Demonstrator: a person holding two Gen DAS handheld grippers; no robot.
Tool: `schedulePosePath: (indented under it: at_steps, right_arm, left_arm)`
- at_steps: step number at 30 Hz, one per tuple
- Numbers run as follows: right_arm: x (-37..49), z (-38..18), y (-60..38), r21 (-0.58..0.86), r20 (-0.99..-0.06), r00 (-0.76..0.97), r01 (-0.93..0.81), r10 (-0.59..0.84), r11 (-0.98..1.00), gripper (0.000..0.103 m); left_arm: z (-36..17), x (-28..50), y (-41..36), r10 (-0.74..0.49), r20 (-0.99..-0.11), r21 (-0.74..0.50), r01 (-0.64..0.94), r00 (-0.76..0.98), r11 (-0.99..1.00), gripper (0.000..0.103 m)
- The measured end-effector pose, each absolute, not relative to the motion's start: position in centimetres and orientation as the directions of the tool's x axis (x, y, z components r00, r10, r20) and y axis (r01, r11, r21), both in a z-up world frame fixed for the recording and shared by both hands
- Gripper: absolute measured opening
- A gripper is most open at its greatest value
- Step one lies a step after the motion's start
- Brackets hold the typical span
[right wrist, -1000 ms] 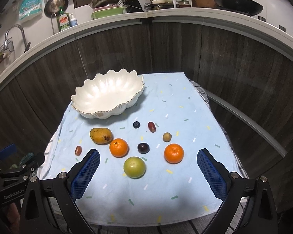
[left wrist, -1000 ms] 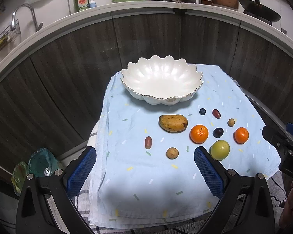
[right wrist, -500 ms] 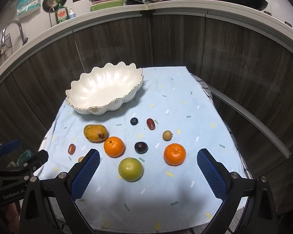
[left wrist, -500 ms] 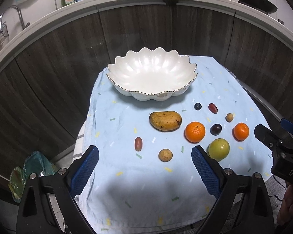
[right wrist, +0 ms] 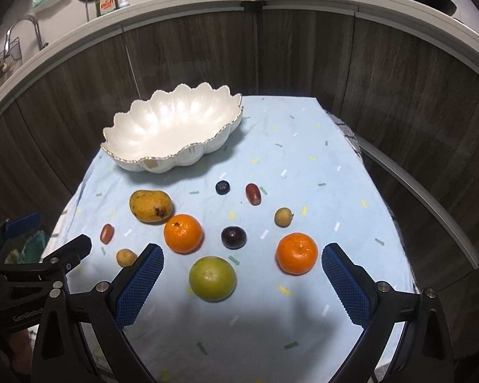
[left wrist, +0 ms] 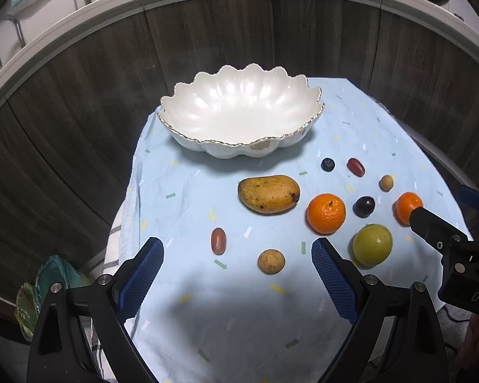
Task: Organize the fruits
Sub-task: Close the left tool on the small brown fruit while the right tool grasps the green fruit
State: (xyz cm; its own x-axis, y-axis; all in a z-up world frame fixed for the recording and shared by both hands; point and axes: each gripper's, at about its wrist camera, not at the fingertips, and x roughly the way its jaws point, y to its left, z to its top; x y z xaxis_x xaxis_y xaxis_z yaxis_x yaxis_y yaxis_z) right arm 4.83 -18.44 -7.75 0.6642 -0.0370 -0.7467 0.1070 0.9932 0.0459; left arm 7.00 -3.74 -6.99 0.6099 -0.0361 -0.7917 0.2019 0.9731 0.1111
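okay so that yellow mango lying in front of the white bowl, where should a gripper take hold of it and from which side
Probably across its thick middle. The speckled yellow mango lies flat on the pale blue cloth, long axis crosswise to the view, so its short width suits the pads. Come from above, one pad on the side facing the scalloped white bowl, one on the near side. The large orange sits close to one end.
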Motion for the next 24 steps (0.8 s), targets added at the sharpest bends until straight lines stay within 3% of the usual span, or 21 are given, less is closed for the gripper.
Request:
schedulePosePath:
  at_steps: [19, 24]
  right_arm:
    - [7.4, -11.9, -16.7, 0.011, -0.809, 0.587, 0.060, -0.026, 0.998, 0.094]
    - [7.8, -12.8, -16.6, 0.014, -0.824, 0.566, 0.053, -0.019, 0.998, 0.088]
  left_arm:
    - [-12.0, 8.4, -4.2, -0.066, -0.834, 0.100, 0.267, 0.548, 0.959, 0.084]
    - [-12.8, 8.7, -4.5, -0.073, -0.838, 0.101, 0.286, 0.541, 0.953, 0.080]
